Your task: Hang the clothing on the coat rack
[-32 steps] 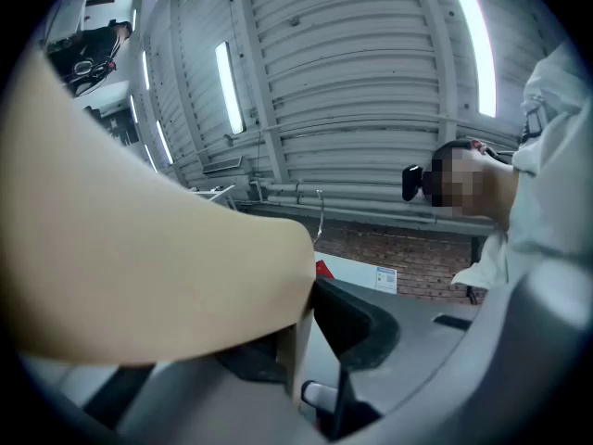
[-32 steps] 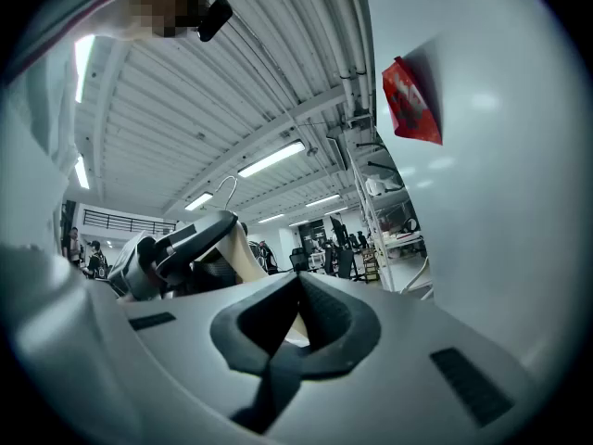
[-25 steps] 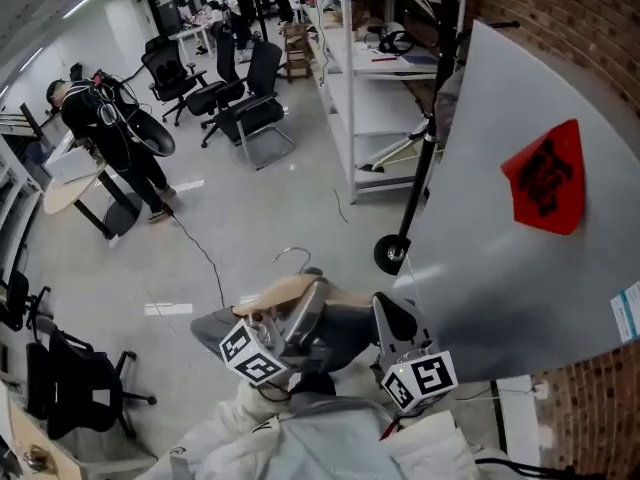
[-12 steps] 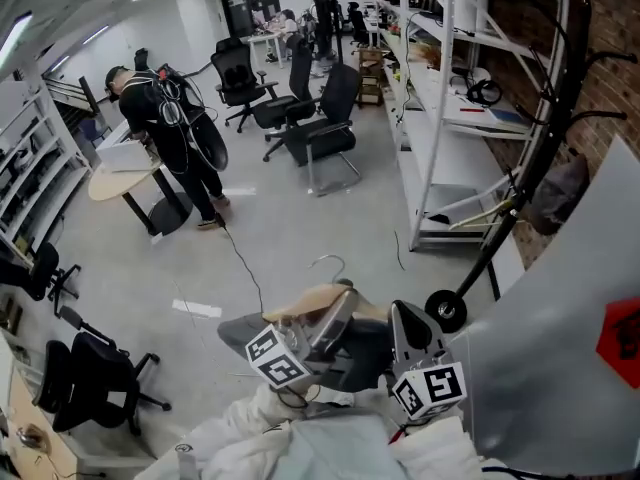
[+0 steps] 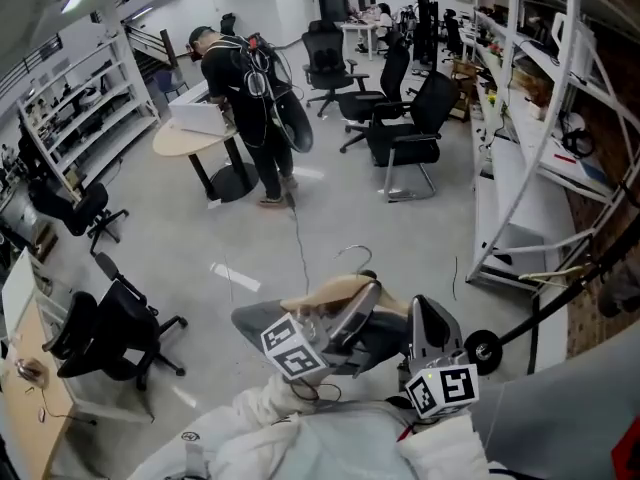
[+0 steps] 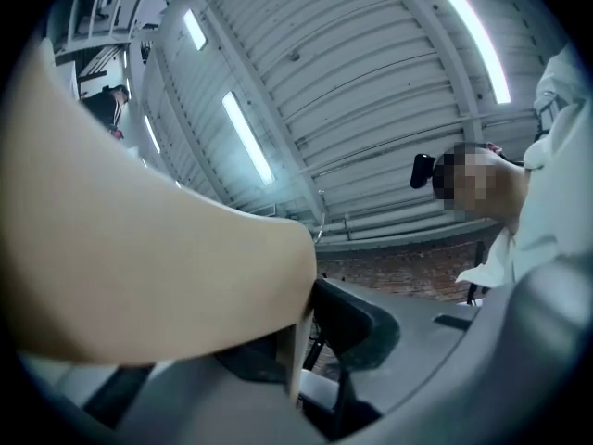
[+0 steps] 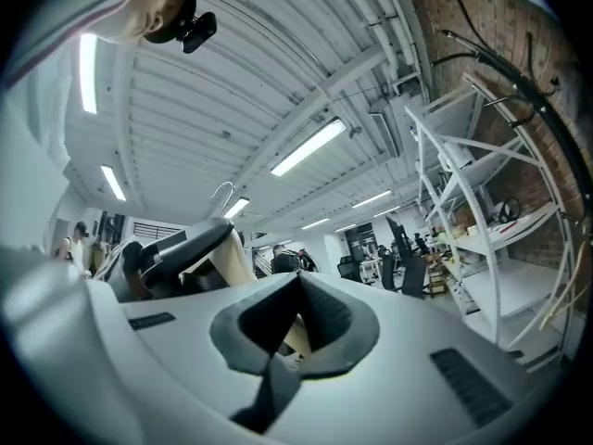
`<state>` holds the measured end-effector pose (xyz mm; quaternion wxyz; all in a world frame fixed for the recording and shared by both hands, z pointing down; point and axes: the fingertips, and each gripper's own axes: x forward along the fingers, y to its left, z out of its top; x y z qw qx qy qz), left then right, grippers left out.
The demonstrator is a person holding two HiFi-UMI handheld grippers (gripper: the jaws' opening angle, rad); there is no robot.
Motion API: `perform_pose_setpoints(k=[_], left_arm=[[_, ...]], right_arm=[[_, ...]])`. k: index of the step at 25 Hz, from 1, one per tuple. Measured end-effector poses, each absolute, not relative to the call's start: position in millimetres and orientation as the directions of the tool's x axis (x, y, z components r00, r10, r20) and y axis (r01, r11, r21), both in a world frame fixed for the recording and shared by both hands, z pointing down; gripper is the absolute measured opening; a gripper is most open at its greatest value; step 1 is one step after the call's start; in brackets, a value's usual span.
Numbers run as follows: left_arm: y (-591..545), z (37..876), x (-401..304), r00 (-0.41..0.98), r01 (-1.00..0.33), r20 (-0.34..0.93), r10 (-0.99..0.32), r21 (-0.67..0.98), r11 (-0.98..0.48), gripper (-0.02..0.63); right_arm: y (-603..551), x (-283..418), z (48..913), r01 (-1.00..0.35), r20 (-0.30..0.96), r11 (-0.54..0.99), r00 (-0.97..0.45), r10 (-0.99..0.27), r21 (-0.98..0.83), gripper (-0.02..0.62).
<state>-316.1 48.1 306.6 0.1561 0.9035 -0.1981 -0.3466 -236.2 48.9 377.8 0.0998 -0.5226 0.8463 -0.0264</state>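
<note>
A wooden hanger (image 5: pixel 335 290) with a metal hook (image 5: pixel 356 253) carries a grey garment (image 5: pixel 258 320), low in the middle of the head view. My left gripper (image 5: pixel 362 296) is shut on the hanger's wooden arm, which fills the left of the left gripper view as a pale slab (image 6: pixel 139 248). My right gripper (image 5: pixel 430 310) stands just right of it, jaws together, tips pointing up. In the right gripper view the hanger (image 7: pixel 227 262) shows behind the closed pads (image 7: pixel 320 318). The black coat rack (image 5: pixel 560 288) leans at the right on a wheeled foot (image 5: pixel 485 349); its hooks (image 7: pixel 519 63) curve overhead.
A person in black (image 5: pixel 250 88) bends over a round table (image 5: pixel 190 138) at the back. Office chairs (image 5: pixel 410 128) stand beyond, another black chair (image 5: pixel 120 328) at the left. White metal shelving (image 5: pixel 540 118) runs along the right, and a cable (image 5: pixel 300 248) lies across the floor.
The head view has swung left and upward: the grey panel with the red sign has left the picture and more of the room shows. Both grippers keep the same hold and spacing.
</note>
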Motion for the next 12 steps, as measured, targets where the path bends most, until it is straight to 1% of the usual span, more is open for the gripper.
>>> perform_pose_setpoints(k=[3,5,12], left_arm=[[34,309,-342,0.649,-0.299,-0.565,-0.51,0.427,-0.854,0.094],[24,311,-347,0.64,-0.316,-0.562,-0.524,0.429,-0.846,0.094],[-3,317,-328,0.658,-0.313,-0.551,-0.512,0.419,-0.853,0.094]], right_arm=[[32,-263,376,-0.854,-0.126,0.505,-0.491,-0.862,-0.129,0.025],[21,-269,375,-0.845,-0.123,0.52,-0.507,-0.853,-0.124,0.025],[-5,-250,384,-0.861,-0.115,0.492,-0.48,-0.87,-0.128,0.025]])
